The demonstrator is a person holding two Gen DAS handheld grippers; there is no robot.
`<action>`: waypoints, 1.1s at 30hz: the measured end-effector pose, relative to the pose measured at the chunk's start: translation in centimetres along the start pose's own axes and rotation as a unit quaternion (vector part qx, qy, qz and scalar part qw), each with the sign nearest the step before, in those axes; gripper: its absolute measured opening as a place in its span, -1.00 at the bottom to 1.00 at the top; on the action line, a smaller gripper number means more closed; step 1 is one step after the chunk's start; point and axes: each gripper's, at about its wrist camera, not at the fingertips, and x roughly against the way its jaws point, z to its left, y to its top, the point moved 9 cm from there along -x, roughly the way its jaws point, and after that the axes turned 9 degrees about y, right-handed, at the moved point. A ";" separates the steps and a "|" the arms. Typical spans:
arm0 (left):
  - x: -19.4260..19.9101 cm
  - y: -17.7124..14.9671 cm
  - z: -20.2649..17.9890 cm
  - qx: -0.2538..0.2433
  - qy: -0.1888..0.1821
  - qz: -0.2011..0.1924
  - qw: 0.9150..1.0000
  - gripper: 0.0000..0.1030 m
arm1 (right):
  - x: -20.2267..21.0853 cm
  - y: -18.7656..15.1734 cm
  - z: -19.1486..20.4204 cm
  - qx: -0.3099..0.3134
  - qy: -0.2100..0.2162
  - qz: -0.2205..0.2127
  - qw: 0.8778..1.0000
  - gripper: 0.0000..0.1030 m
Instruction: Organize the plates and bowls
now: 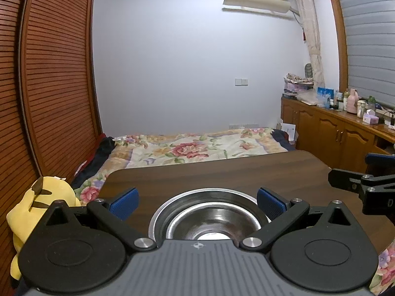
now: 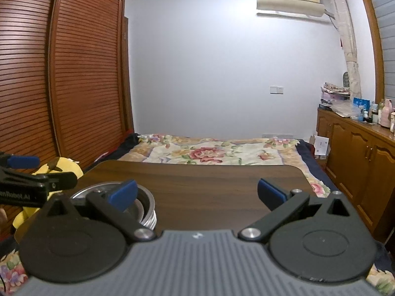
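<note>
1. We see the stack of steel bowls (image 1: 209,218) on the near left part of the table (image 1: 222,172).
2. Our left gripper (image 1: 196,201) hangs spread wide directly over the stack, holding nothing.
3. Our right gripper (image 2: 197,194), also wide and empty, sits right of the stack; the left is nearer.

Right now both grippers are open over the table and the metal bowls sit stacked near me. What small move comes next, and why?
Probably hold both back and check the stack. The bowls look already nested on the table, framed by the open left gripper. The right gripper is open over bare wood, and no other dish shows in either view, so nothing visibly needs gripping.
</note>
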 end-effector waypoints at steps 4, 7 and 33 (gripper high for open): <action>0.6 -0.2 -0.5 0.002 0.000 0.003 1.000 1.00 | 0.4 -0.1 -0.1 -0.002 -0.006 0.001 1.000 1.00; 1.1 -0.4 -1.0 -0.001 -0.001 0.003 1.000 1.00 | 0.8 -0.4 0.1 -0.002 -0.006 0.004 1.000 1.00; 0.7 -3.2 -1.0 0.007 0.004 0.027 1.000 1.00 | 1.0 -2.9 -0.8 -0.007 -0.023 0.026 0.999 1.00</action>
